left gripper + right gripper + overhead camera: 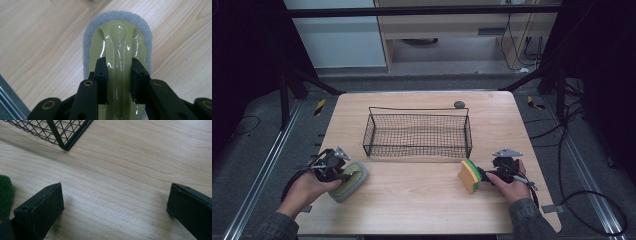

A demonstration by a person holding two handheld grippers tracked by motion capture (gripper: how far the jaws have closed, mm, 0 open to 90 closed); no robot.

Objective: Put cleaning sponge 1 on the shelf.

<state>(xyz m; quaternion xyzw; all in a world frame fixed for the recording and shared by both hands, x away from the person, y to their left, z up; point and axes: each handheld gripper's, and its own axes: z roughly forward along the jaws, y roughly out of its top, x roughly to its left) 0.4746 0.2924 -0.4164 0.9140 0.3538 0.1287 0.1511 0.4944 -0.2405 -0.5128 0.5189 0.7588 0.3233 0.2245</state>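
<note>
Right gripper (115,202): two black jaws set wide apart, bare wooden table (120,170) between them. Green sponge (5,192) edge at far left, just beside left jaw. Black wire basket (62,132) corner at top left, resting on table.

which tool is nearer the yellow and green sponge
Right. The right tool sits open right beside the yellow and green sponge, which lies just past one jaw. The left tool is across the table, shut on the grey scrubber.
</note>
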